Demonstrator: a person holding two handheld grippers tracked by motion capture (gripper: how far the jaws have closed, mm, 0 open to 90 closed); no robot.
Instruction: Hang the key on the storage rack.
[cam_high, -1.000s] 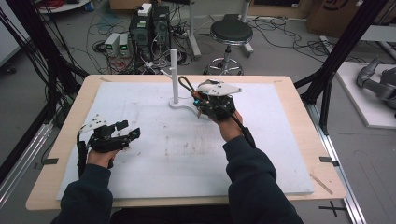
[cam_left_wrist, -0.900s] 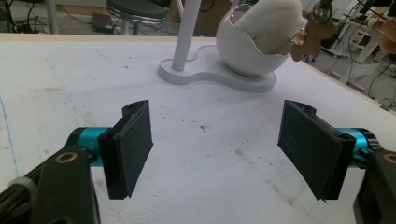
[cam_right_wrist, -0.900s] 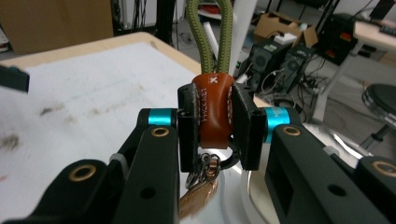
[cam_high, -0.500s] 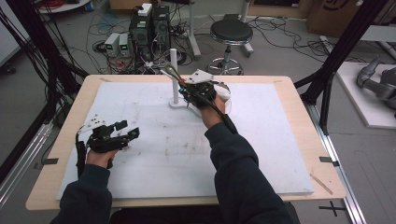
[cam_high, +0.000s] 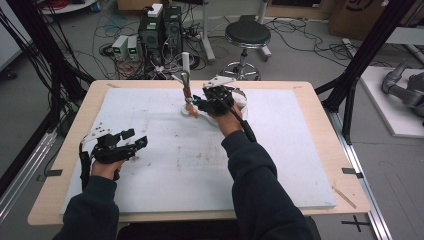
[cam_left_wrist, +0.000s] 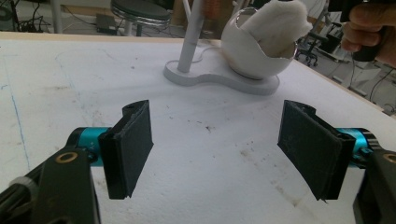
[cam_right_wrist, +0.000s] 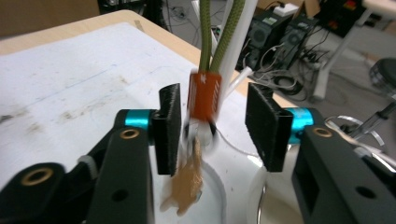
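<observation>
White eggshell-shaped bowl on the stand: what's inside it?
The white eggshell-shaped bowl holds a white fluffy wad that rises above its jagged rim. The wad covers the bowl's interior, so anything beneath it can't be seen.

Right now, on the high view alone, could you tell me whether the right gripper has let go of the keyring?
Observer: The right gripper has just been opening its jaws; its own view shows the orange tag between the pads, apparently touching neither.
Operator: Thank you. What holds the tag up?
Observer: A green cord running up beside the white post.
Operator: And the left gripper?
Observer: The left gripper is open, with nothing between its jaws.
</observation>
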